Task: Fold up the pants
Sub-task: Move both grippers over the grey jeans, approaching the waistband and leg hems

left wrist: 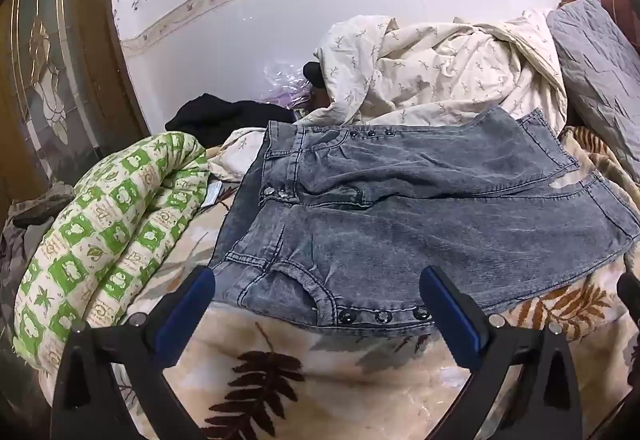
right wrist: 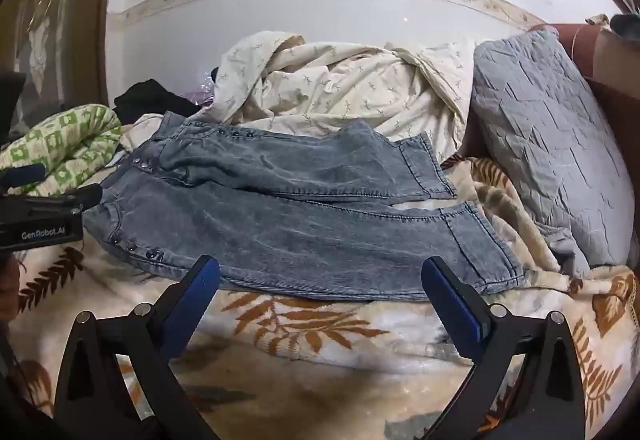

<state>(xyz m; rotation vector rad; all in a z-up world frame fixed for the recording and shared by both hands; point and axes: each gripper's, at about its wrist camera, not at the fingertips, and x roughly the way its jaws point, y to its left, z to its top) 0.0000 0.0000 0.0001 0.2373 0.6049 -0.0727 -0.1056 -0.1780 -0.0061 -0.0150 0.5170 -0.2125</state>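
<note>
Pants [left wrist: 400,216]: grey-blue denim, spread flat on leaf-print blanket [left wrist: 280,372] of bed, waistband toward green-checked quilt [left wrist: 108,224], legs running toward grey pillow [left wrist: 600,88].
L wrist view only: waistband close up, snap studs along near side seam, both fly buttons, slit hem of far leg.
R wrist view only: both leg hems [right wrist: 476,244] full length, whole pillow [right wrist: 548,144], left gripper body w/ "GenRobot.AI" label [right wrist: 40,216] beside waistband.
Both views: cream floral duvet [right wrist: 344,88] heaped behind pants, black garment [left wrist: 224,116] behind waistband.
Left gripper [left wrist: 318,298]: jaws wide apart, released, nothing held, at near waist corner; contact w/ denim unclear.
Right gripper [right wrist: 320,286]: jaws wide apart, released, empty, at near leg's edge.
</note>
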